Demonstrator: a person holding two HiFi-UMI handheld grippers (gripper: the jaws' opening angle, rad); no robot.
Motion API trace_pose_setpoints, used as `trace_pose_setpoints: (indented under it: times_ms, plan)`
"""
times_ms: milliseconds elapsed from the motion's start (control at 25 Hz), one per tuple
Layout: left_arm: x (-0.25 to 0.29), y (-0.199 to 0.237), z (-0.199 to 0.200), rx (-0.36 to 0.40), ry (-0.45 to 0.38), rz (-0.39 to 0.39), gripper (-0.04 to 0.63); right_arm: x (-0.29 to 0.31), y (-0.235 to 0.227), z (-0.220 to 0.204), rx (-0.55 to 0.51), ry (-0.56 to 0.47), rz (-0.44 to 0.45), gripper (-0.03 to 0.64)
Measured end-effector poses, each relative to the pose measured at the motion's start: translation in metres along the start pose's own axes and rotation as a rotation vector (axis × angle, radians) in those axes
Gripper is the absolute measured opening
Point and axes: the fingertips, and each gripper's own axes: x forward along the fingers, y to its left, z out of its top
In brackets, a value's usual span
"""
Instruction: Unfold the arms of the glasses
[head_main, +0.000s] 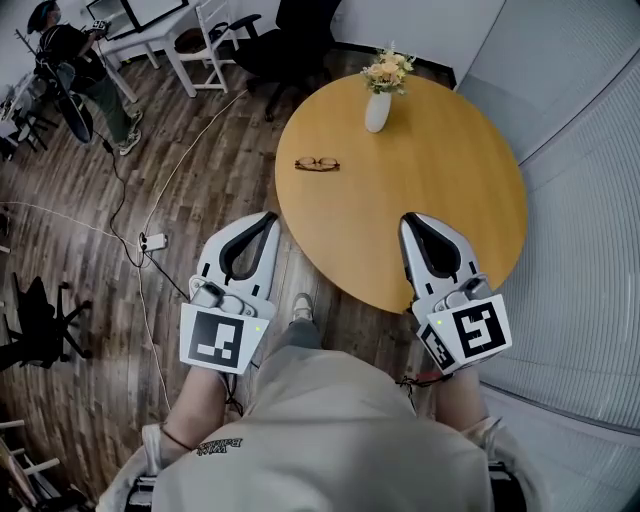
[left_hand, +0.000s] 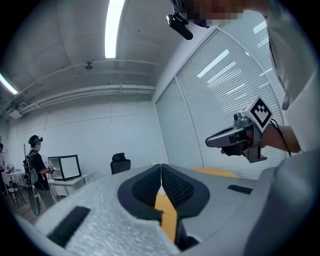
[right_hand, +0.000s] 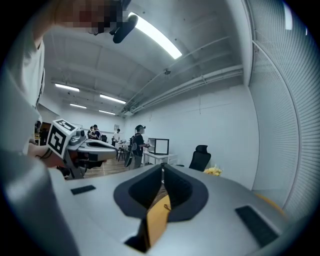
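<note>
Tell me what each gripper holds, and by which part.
Nothing is held. The left gripper and right gripper are shut on nothing; the glasses lie untouched on the table, ahead of both.

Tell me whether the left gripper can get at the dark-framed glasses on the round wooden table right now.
Probably yes: the glasses lie alone near the table's edge, nothing between them and the shut left gripper.

We saw the glasses (head_main: 317, 164), thin with a dark frame, lying flat on the round wooden table (head_main: 430, 160), close to its left edge. Whether the arms were folded, we could not tell.
</note>
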Motion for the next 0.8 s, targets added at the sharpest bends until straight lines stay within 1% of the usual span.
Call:
trace_pose_setpoints:
  times_ms: [240,400,560,800]
  plan:
    - [0.024,0.048,-0.006,-0.006,-0.003,-0.04,0.025,0.045,-0.006,0.011,0.009,-0.004,-0.073,0.035]
    - [0.043,0.074,-0.013,0.002,0.001,-0.077,0.025,0.075,-0.008,0.012,0.011,0.005,-0.099,0.035]
    - [0.058,0.091,-0.017,0.002,-0.005,-0.103,0.025,0.099,-0.01,0.015,0.007,0.014,-0.115,0.035]
    - [0.079,0.106,-0.022,-0.005,-0.013,-0.103,0.025,0.121,-0.022,0.006,0.012,0.042,-0.127,0.035]
